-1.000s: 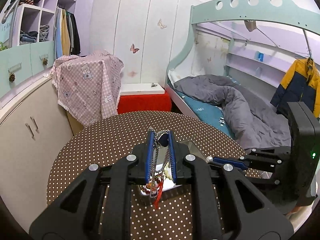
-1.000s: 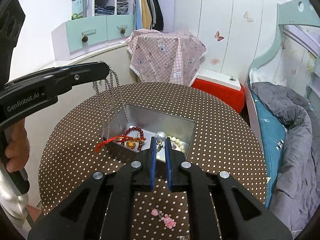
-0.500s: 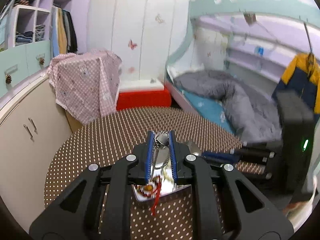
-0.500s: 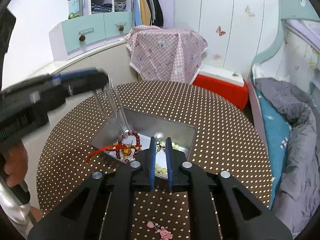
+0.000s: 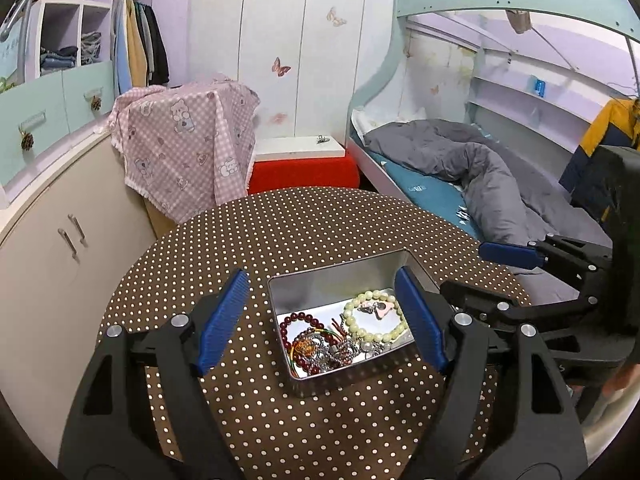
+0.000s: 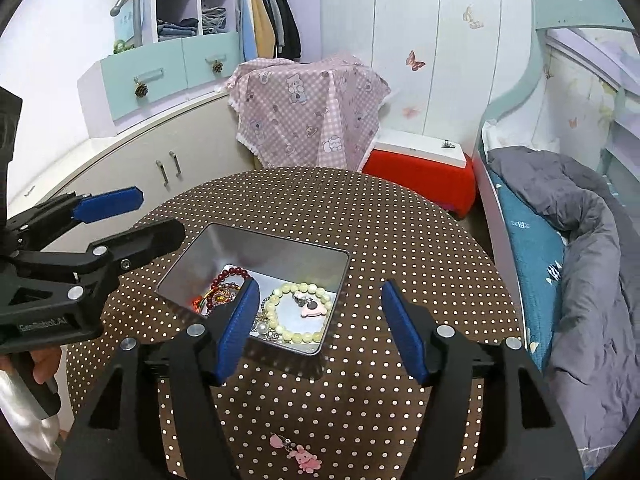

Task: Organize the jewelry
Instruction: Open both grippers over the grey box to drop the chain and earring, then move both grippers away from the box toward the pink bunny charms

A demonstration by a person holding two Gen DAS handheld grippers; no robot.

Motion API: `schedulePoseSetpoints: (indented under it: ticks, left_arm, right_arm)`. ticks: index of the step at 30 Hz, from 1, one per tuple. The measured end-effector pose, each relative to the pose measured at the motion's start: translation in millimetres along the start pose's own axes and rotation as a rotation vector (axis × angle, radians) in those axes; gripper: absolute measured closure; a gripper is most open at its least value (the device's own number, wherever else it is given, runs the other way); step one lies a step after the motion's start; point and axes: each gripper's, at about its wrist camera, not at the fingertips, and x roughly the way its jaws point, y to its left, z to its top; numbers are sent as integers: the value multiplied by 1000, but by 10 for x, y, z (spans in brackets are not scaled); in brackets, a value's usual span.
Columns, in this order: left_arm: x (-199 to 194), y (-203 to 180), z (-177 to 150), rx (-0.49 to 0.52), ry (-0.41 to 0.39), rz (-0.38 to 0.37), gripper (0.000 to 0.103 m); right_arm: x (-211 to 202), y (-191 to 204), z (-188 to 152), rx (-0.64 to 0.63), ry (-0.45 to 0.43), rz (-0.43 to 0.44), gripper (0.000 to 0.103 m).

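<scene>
Both our grippers have fingers spread wide, gripping nothing. Left gripper (image 5: 320, 320) hangs over the metal tin (image 5: 320, 380): the tin's open mouth sits between our two blue pads, left pad (image 5: 222, 320) just outside the tin's left wall, right pad (image 5: 420, 320) over its right rim. Right gripper (image 6: 320, 328) is above the tin's near-right corner (image 6: 316, 350); its left pad overlaps the tin's near rim, its right pad is over bare polka-dot table (image 6: 400, 240).

Jewelry is all piled in the tin's near half: pale bead bracelet (image 5: 374, 318) with a pink charm inside it, dark red bead bracelet (image 5: 302, 322), a tangle of silver chain (image 5: 340, 352). Far half of the tin floor is bare.

One pink charm piece (image 6: 298, 450) lies loose on the table, below and between our right fingers, apart from the tin.

Table surface is open beyond the tin's far rim and to the right of the right fingers; table edge curves round near the bed (image 6: 560, 260).
</scene>
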Motion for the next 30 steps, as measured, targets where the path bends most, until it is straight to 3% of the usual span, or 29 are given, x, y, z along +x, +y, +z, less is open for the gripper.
schedulePoseSetpoints:
  ticks: [17, 30]
  left_arm:
    - [-29, -114, -66, 8, 17, -17, 28]
    - [-44, -545, -327, 79, 67, -144, 25]
  right_arm:
    - [-103, -58, -96, 15, 2, -35, 38]
    - [-326, -374, -471, 102, 33, -127, 27]
